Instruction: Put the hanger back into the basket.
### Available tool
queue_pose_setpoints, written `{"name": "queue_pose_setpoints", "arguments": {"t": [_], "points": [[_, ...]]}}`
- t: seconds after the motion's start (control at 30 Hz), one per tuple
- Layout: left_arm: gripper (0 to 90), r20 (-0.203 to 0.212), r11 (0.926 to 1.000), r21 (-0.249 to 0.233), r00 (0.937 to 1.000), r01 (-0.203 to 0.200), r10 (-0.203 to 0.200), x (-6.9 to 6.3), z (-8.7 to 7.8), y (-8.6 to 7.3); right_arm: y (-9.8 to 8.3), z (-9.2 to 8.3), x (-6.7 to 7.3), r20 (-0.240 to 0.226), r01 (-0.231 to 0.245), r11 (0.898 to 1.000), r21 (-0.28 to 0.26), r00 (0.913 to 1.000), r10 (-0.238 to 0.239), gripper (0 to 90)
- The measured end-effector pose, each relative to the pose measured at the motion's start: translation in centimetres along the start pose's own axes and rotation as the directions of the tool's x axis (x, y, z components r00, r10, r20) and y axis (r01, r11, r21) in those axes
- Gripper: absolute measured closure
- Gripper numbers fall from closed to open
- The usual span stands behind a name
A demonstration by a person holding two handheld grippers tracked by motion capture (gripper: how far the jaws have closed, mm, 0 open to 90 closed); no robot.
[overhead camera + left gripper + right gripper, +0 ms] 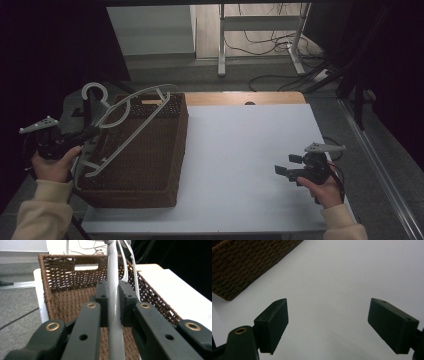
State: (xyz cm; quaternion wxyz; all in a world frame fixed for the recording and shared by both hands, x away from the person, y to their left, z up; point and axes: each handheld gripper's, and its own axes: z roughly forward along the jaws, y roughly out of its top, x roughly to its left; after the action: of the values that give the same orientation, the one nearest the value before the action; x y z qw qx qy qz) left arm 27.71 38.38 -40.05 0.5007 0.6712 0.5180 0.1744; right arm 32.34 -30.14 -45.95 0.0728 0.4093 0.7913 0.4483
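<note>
Holding hanger (131, 116): left gripper (114, 302) clamped on grey bar, hanger tilted over basket (150, 150) at table's (250, 165) left edge, partly above rim. Right gripper (327, 322) wide open, idle, near right edge. Hanger's transfer judged midway, release pending.

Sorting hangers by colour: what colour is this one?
Light grey hanger, shown best in the high view.

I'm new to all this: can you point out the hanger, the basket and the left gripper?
hanger (131, 104): high view, on its curved upper arm.
basket (150, 192): high view, on its near woven wall.
left gripper (114, 301): left gripper view, between its fingertips.
</note>
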Motion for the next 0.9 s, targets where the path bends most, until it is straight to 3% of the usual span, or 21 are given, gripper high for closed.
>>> {"name": "queue_pose_setpoints", "arguments": {"t": [0.2, 0.47, 0.67, 0.9], "points": [[80.2, -0.033, 0.9989, 0.035, 0.9989, -0.031, 0.032, 0.3, 0.5, -0.5, 0.0, 0.2, 0.0, -0.001, 0.003, 1.000, 0.003, 1.0000, -0.003, 16.9], [80.3, -0.038, 0.9953, 0.075, 0.9972, -0.062, 0.065, -0.3, 1.5, -0.1, 0.0, 0.1, 0.0, -0.001, 0.000, 1.000, 0.006, 1.0000, 0.000, 16.9], [80.1, -0.055, 0.9931, 0.104, 0.9966, -0.054, 0.060, 0.0, 2.8, 0.0, 0.0, 0.1, 0.0, 0.000, 0.002, 1.000, 0.004, 1.0000, -0.002, 16.9], [79.5, -0.055, 0.9826, 0.174, 0.9956, -0.066, 0.076, 0.2, 4.6, -0.9, -0.1, 0.1, -0.1, 0.000, -0.002, 1.000, 0.007, 1.0000, 0.002, 16.9]]}}
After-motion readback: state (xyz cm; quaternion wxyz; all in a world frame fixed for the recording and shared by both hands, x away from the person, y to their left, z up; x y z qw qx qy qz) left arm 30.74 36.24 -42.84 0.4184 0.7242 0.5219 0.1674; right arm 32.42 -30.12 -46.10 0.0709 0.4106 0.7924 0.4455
